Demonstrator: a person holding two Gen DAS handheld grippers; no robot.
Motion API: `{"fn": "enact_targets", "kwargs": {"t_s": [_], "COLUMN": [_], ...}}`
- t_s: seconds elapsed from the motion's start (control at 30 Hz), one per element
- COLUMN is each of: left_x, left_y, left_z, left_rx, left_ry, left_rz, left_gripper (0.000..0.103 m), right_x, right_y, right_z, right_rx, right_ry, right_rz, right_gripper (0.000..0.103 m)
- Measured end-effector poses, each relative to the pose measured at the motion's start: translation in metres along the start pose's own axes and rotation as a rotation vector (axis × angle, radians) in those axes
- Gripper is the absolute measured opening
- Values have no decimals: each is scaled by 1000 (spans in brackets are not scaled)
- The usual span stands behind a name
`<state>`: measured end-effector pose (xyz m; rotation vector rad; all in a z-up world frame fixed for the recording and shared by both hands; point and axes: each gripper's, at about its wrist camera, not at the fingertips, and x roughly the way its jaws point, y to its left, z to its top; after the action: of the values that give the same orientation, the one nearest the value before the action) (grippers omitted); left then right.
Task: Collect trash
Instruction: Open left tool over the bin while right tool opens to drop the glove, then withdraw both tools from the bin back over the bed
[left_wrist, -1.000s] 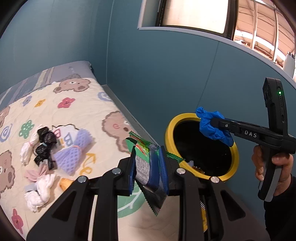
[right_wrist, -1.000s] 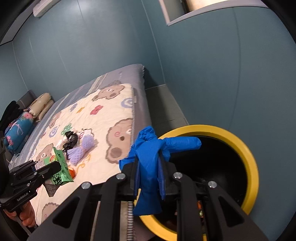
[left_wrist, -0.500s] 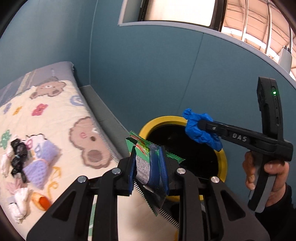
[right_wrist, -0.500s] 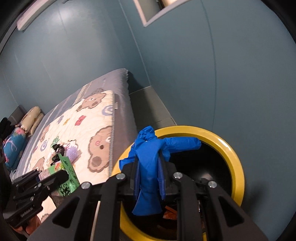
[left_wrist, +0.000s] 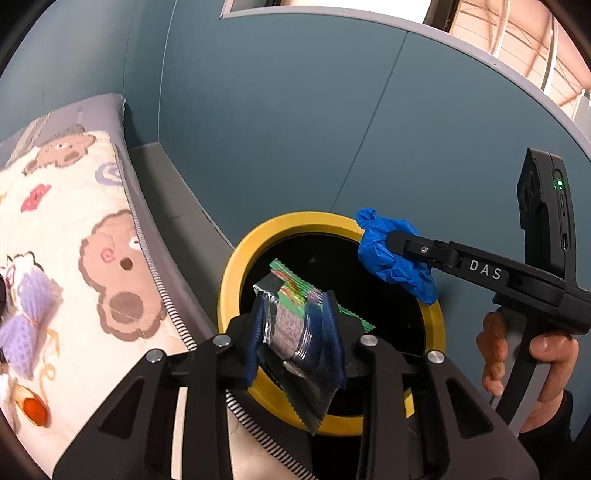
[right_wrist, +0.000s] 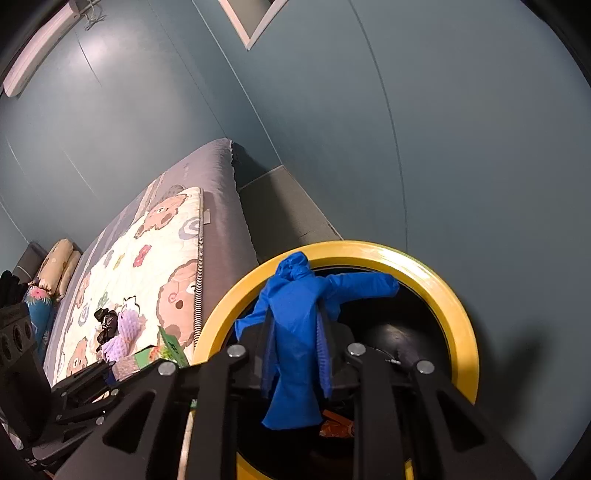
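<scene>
Our left claw (left_wrist: 295, 332) pinches a snack wrapper (left_wrist: 295, 325), our right claw (right_wrist: 295, 354) a blue glove (right_wrist: 295, 332), both over the yellow-rimmed bin (left_wrist: 229, 280). Released off-centre, the glove's dangling finger may snag the rim.

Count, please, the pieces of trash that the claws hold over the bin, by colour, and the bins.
Blue trash: 1, the glove in the right claw
Green trash: 1, the snack wrapper in the left claw
Yellow-rimmed bins: 1, the bin
Total: 3
</scene>
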<state>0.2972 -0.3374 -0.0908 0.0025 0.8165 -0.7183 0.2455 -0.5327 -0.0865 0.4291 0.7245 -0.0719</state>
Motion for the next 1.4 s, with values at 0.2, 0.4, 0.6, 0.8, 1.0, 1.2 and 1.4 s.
{"fn": "enact_targets", "kwargs": {"t_s": [0.2, 0.4, 0.6, 0.8, 1.0, 1.2, 1.4], "left_x": [-3, -18, -38, -70, -100, -135, -164], "left_y": [-3, 2, 18, 39, 59, 93, 141], "left_z": [-3, -5, -8, -18, -28, -42, -64], "left_rx": [-11, -35, -59, -93, -95, -125, -172], "left_ry": [-9, -42, -81, -127, -170, -196, -203], "left_rz": [-17, -15, 14, 54, 108, 177, 267], "left_gripper": [43, 61, 77, 87, 92, 93, 93], "right_x": [-6, -20, -31, -36, -42, -40, -29], "right_y": [-3, -7, -1, 19, 53, 102, 149], "right_z": [1, 2, -1, -7, -9, -16, -25], "right_rx": [14, 30, 31, 7, -44, -120, -188], "right_ry": [-11, -35, -45, -34, -32, -14, 16], "right_rz": [-9, -29, -26, 0, 37, 92, 139], "right_gripper": [23, 40, 51, 54, 56, 57, 57]}}
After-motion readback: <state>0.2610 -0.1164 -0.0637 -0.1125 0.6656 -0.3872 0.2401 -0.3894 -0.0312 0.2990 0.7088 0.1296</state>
